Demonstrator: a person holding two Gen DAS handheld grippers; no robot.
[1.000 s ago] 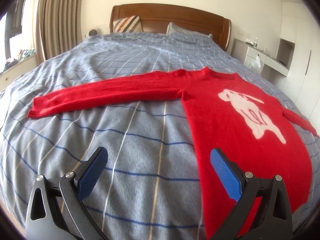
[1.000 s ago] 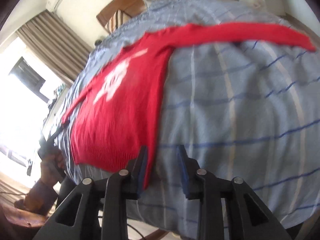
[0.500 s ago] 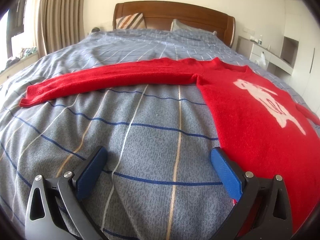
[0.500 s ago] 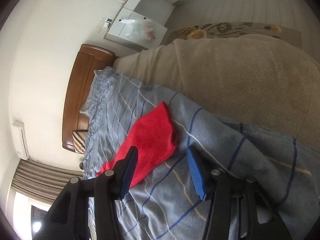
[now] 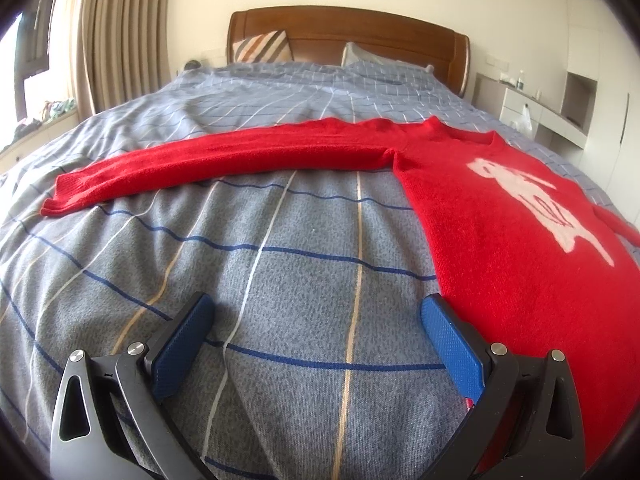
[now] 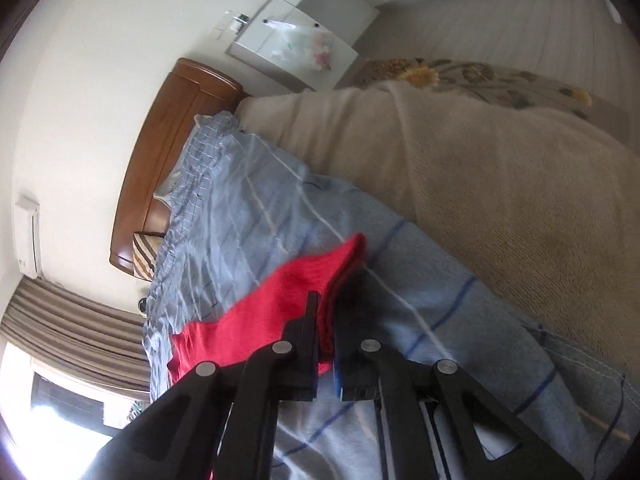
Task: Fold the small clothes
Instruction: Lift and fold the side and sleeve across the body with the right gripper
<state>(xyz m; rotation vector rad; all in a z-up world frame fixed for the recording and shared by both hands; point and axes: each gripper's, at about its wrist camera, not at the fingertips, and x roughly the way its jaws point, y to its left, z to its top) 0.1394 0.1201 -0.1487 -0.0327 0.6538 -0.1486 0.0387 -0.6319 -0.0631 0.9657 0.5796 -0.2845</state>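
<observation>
Right gripper (image 6: 326,332): jaws pinched on the cuff of the red knitted sweater (image 6: 280,308), camera rolled sideways.
Left gripper (image 5: 316,320): spread wide, empty, low over the grey checked bedspread (image 5: 280,248).
Left view only: sweater (image 5: 480,208) flat, one sleeve outstretched, white animal motif (image 5: 536,200).

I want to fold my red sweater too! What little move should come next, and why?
Probably lift the pinched sleeve end and carry it over the sweater's body. The right gripper is shut on the red sweater sleeve cuff, while the left gripper hangs open over the blue bedspread, holding nothing.
</observation>
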